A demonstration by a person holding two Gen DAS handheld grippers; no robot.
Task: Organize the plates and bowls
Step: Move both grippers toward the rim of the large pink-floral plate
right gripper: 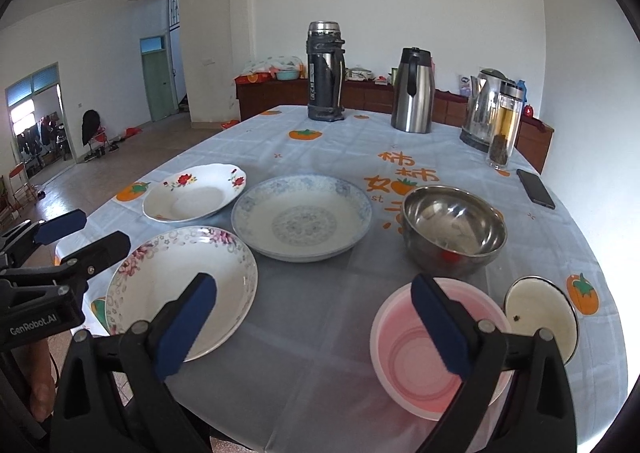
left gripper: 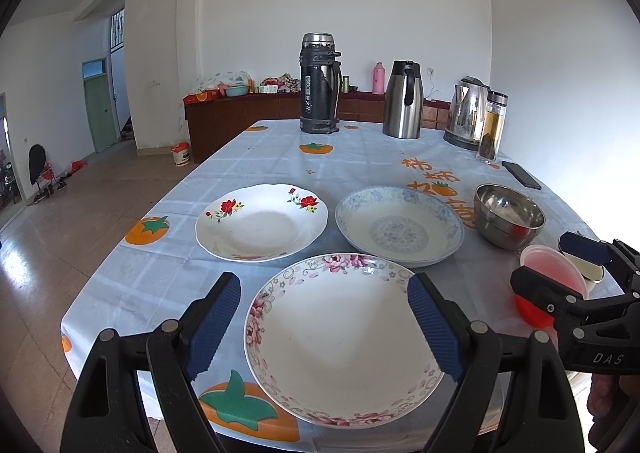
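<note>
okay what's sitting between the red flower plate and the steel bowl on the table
The blue patterned plate lies between the red flower plate and the steel bowl, apart from both. Both wrist views show it, the right one most clearly.

Bright daylight glares from the right (fisheye-curved, dark-cornered edges).

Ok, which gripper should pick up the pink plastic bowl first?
Right. The right gripper hangs open with one finger directly over the pink plastic bowl; the left gripper is open over the pink-flowered white plate.
</note>
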